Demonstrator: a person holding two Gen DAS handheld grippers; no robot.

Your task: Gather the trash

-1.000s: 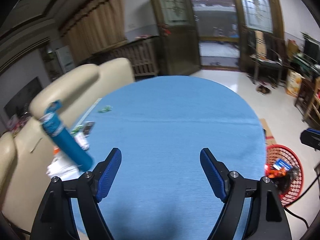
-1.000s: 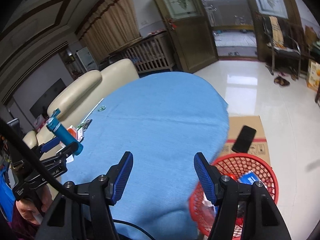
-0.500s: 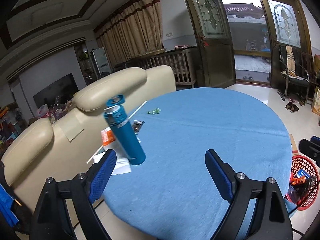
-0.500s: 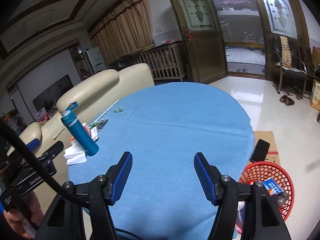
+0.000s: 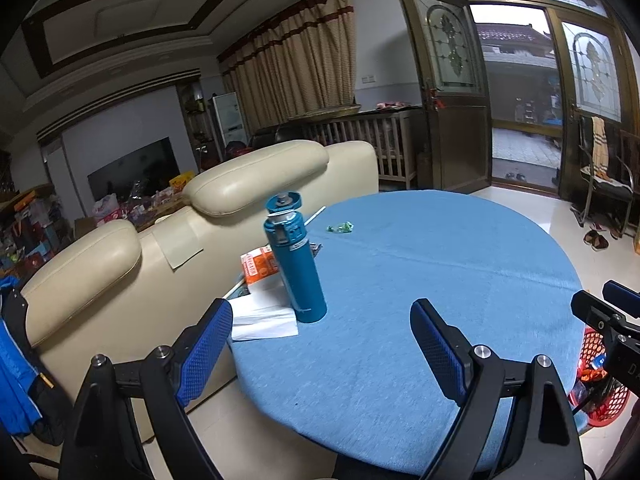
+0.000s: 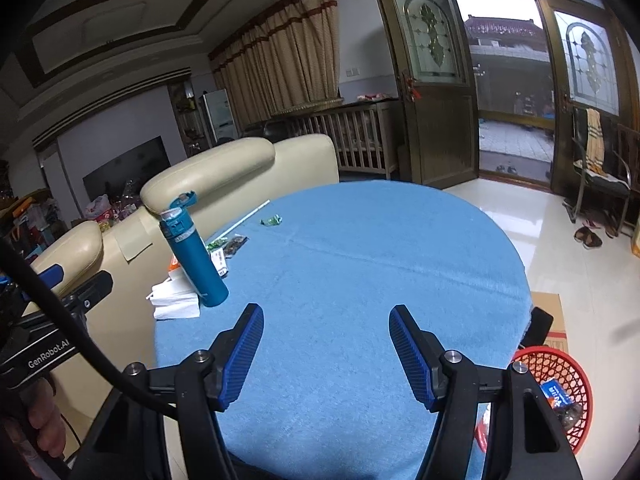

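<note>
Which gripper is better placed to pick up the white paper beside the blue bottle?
Left. The left gripper, open and empty, faces the white paper by the blue bottle; the right gripper sits farther over, toward the red basket.

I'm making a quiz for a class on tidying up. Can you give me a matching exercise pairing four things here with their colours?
Things:
1. bottle
2. basket
3. candy wrapper
4. sofa

Colours:
A. cream
B. green
C. teal
D. red

Pairs: 1-C, 2-D, 3-B, 4-A
</note>
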